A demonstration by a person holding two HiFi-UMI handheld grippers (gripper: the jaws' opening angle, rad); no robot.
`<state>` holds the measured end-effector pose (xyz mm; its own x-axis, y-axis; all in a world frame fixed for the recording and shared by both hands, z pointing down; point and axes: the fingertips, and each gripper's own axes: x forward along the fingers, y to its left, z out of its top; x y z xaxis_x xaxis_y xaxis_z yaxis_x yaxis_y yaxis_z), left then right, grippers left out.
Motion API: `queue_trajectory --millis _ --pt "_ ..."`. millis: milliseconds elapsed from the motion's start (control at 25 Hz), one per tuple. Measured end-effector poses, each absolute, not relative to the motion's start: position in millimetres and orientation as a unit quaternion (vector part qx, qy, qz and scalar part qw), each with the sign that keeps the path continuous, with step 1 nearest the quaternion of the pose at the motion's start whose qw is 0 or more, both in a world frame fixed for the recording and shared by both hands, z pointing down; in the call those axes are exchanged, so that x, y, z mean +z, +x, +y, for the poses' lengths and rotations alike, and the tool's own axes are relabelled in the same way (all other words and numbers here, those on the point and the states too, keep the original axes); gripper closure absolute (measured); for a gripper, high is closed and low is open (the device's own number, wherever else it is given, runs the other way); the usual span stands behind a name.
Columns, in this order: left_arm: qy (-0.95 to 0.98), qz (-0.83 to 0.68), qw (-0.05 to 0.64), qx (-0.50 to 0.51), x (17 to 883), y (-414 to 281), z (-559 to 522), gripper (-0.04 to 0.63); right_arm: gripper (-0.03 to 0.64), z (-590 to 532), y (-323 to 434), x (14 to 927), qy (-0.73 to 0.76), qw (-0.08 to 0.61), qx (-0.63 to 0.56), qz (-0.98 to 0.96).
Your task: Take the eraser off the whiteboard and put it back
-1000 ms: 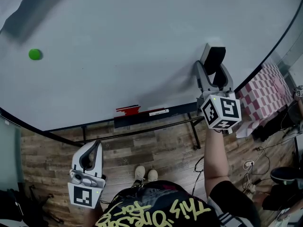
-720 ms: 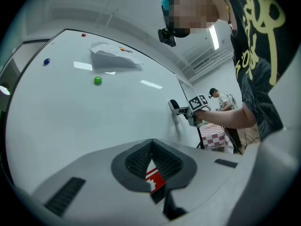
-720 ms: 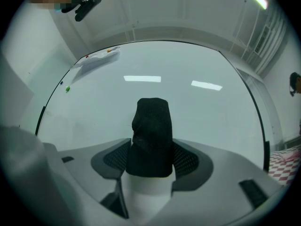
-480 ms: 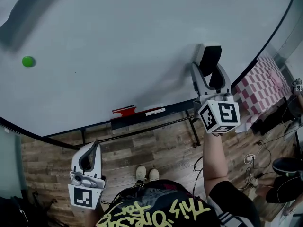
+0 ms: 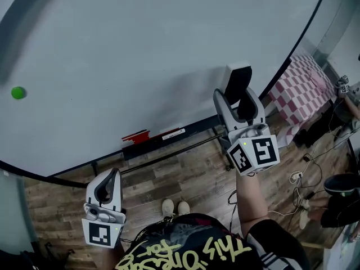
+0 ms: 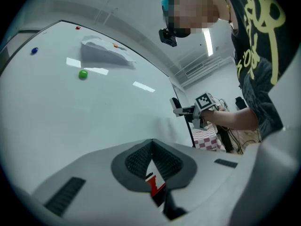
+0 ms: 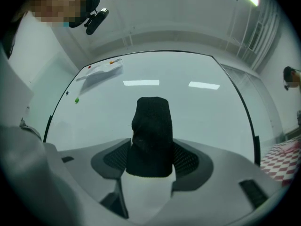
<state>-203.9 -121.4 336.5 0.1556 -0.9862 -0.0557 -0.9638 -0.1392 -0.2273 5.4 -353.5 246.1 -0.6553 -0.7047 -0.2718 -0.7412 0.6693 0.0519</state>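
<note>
In the head view, the right hand-held gripper (image 5: pixel 237 97) is seen right of centre, its jaws closed on the eraser (image 5: pixel 237 82), which stands up out of them with its black felt facing the camera and a white back toward the whiteboard (image 5: pixel 140 44). The eraser lies over the board's lower right part; whether it touches the surface cannot be told. The marker cube (image 5: pixel 253 154) sits below the jaws. The left hand-held gripper (image 5: pixel 111 180) is held low at the lower left, over the wooden floor (image 5: pixel 185 176), well apart from the board. A green magnet (image 5: pixel 18 93) is stuck at the board's far left. A red marker (image 5: pixel 135 136) lies on the tray (image 5: pixel 185 130) along the board's lower edge. A checked cloth (image 5: pixel 301 89) is seen at the right.

In the left gripper view, the jaws of the left hand-held gripper (image 6: pixel 151 149) are pressed together with nothing between them; a red piece shows through the slit beneath. The whiteboard (image 6: pixel 61 121) fills the left, carrying the green magnet (image 6: pixel 83 74), a blue magnet (image 6: pixel 34 51) and a sheet of paper (image 6: pixel 106 54).

In the right gripper view, the eraser (image 7: pixel 150 131) is clamped upright between the two pads of the right hand-held gripper (image 7: pixel 150 161), opened only to the eraser's width. Behind it the whiteboard (image 7: pixel 202 107) is seen.
</note>
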Motion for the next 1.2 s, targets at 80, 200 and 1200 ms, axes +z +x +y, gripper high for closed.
queue_trajectory --millis 80,200,1200 --pt "-0.76 0.639 0.106 -0.054 336 -200 -127 0.589 0.351 -345 11 247 -0.399 0.121 0.072 0.906" --pt "-0.77 0.626 0.108 -0.051 336 -195 -135 0.589 0.351 -330 17 247 -0.397 0.13 0.065 0.906" --pt "-0.845 0.52 0.117 -0.039 330 -128 -191 0.589 0.35 -270 93 266 -0.442 0.114 0.073 0.887"
